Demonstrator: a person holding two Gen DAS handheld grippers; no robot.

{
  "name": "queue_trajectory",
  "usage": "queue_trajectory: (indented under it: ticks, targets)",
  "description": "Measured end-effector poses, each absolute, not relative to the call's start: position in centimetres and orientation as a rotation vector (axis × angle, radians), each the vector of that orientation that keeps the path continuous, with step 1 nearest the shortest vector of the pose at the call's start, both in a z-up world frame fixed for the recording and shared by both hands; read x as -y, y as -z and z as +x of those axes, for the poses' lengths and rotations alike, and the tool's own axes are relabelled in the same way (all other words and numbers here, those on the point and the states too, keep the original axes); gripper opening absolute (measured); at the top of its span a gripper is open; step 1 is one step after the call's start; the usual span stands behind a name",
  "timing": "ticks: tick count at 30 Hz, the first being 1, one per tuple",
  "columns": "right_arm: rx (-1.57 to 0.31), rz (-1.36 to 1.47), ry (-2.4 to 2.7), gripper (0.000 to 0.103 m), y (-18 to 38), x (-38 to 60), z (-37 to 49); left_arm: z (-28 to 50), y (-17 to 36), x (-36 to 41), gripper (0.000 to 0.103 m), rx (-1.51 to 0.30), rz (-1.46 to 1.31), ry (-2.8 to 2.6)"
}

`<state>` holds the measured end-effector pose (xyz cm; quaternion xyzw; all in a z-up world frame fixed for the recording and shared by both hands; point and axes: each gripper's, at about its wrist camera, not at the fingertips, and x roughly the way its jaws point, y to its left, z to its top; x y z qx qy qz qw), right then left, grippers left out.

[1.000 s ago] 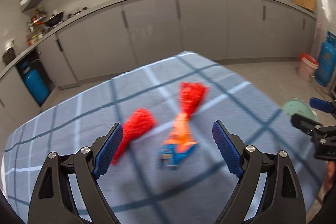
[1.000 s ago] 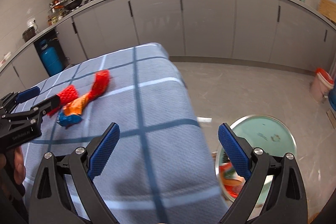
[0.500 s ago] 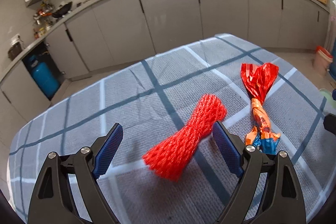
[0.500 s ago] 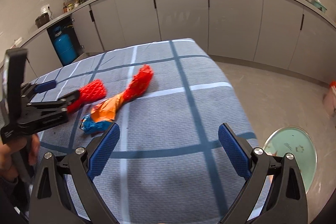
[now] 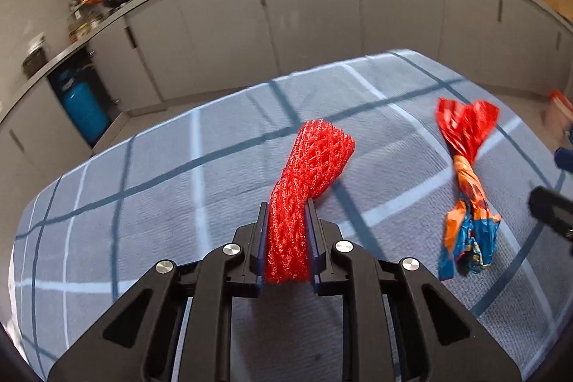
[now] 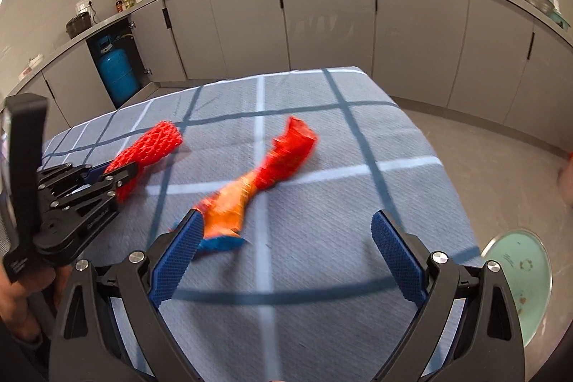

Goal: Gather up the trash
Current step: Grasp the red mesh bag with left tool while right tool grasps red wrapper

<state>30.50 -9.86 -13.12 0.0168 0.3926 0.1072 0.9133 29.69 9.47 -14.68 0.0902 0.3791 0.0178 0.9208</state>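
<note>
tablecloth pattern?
Grey-blue tablecloth with a wide check of dark blue and white lines; clearest in the right wrist view.

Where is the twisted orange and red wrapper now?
The wrapper lies on the checked cloth, right of the red foam net in both views. In the right wrist view its blue end is beside the right gripper's left finger.

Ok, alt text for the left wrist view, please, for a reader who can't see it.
The left gripper is closing its jaws on a red foam fruit net lying on a blue plaid tablecloth. To the right lies a twisted red, orange and blue snack wrapper; grey kitchen cabinets curve behind.
</note>
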Motion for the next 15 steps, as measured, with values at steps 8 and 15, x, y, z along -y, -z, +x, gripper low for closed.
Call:
queue_trajectory:
  ticks: [8,15]
  targets:
    - [-0.899,0.055,-0.232,0.079,15.1,6.6,33.0,29.5,14.5,-11.4,0.019,-0.784,0.137,-0.112]
    - [-0.923,0.077,-0.28,0.032,15.8,6.3,32.6,29.3,14.9,-11.2,0.019,-0.795,0.127,-0.098]
